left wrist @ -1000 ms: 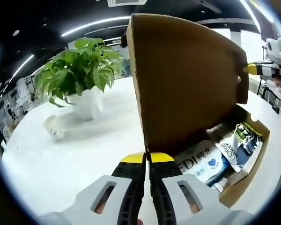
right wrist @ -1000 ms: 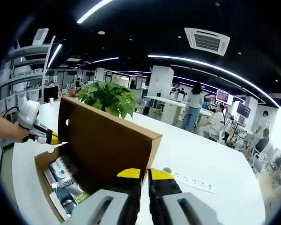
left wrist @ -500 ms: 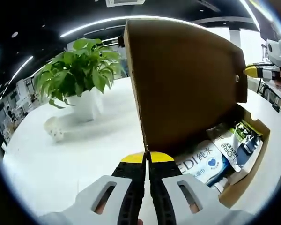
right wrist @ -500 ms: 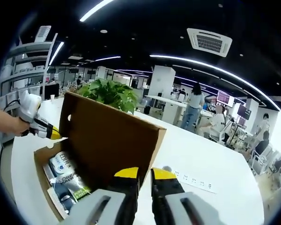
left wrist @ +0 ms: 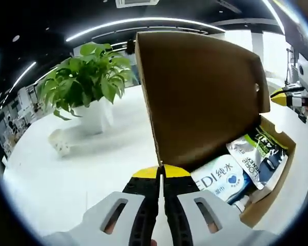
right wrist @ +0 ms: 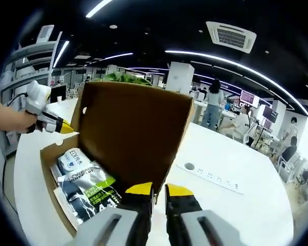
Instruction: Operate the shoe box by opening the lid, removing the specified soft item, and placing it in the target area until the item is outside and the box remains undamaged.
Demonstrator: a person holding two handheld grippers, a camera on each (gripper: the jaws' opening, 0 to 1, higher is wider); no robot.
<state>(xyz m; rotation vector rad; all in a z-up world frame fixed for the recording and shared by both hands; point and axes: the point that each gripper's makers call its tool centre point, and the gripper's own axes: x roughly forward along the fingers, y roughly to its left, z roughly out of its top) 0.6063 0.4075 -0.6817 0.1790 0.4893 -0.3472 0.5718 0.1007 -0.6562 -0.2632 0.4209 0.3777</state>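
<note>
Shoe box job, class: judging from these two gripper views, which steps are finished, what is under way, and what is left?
Done: the lid stands raised, exposing the soft packs inside the shoe box.
In hand: the left gripper is shut at the lid's lower edge; the right gripper, jaws slightly apart, sits at the opposite edge.
Left: no pack is lifted out or placed on the white table. The box looks undamaged.

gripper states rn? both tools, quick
Left tool: shut on the lid, at its lower corner.
Right tool: jaws slightly apart around the lid's edge; cannot tell if it grips.
</note>
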